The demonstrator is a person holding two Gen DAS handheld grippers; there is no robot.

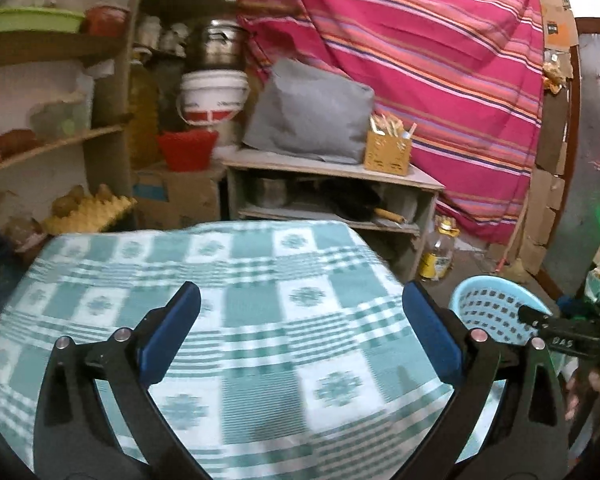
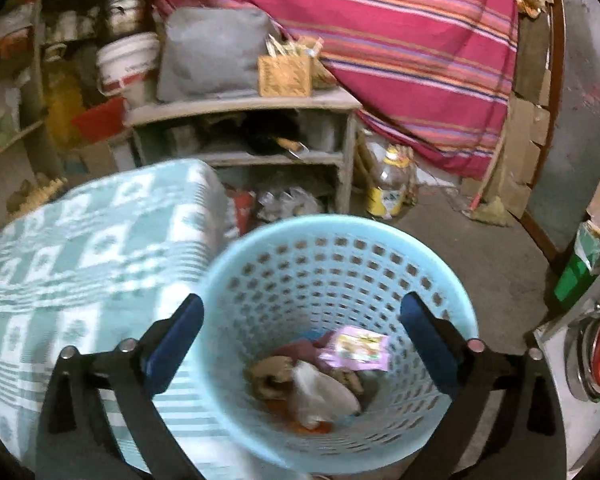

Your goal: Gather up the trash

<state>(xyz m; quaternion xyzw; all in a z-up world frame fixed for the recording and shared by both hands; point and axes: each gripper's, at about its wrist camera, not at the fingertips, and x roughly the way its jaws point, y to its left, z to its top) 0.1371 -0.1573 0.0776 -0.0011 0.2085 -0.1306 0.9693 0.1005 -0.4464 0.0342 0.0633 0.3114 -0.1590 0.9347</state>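
Note:
A light blue perforated basket (image 2: 332, 256) stands on the floor beside the table and also shows in the left wrist view (image 1: 488, 300). It holds several pieces of trash, among them a pink wrapper (image 2: 358, 348), a white plastic scrap (image 2: 320, 392) and a brown crumpled piece (image 2: 272, 372). My right gripper (image 2: 302, 328) is open and empty above the basket's mouth. My left gripper (image 1: 300, 316) is open and empty above the green-checked tablecloth (image 1: 240, 312). The right gripper's body (image 1: 560, 332) shows at the right edge of the left wrist view.
A low wooden shelf (image 1: 332, 168) with a grey cushion (image 1: 312, 112) and a yellow box (image 1: 388, 152) stands behind the table. A plastic bottle (image 2: 388, 188) sits on the floor. Shelves with pots and bowls (image 1: 60, 40) are at left. A striped red cloth (image 1: 420, 60) hangs behind.

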